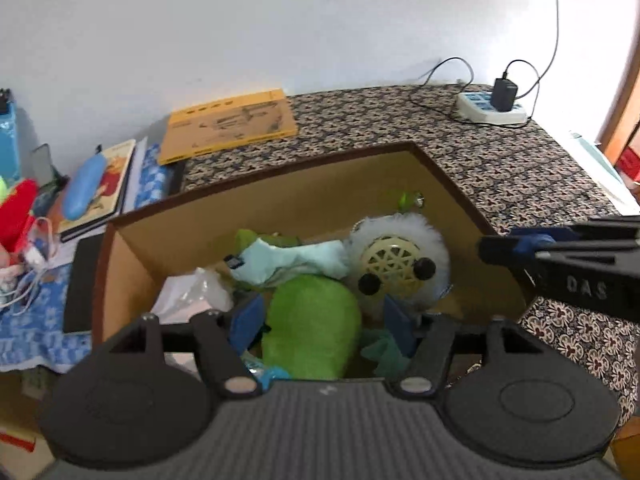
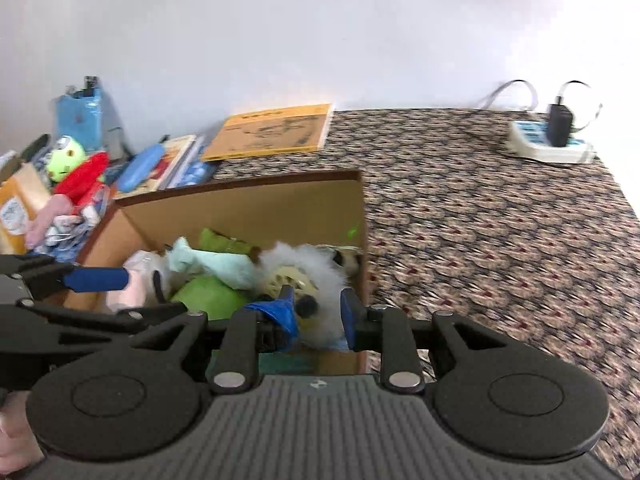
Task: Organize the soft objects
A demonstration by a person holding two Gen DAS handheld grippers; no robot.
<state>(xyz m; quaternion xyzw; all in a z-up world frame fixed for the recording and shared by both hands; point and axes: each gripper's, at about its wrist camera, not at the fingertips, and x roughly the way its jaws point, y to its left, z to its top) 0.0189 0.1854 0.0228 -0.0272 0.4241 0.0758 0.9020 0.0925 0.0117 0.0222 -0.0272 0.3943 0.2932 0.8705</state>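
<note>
Soft toys, a green plush [image 1: 312, 320] and a white fluffy one [image 1: 396, 260], are gathered in the cardboard box [image 1: 280, 200], kept together. Above it the left gripper [image 1: 320, 320] is held wide, empty; the right gripper [image 2: 316, 312] narrowly parted, nothing gripped.

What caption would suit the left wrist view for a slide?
Open left gripper above a cardboard box holding a green plush, a white fluffy toy and a pale cloth.
</note>
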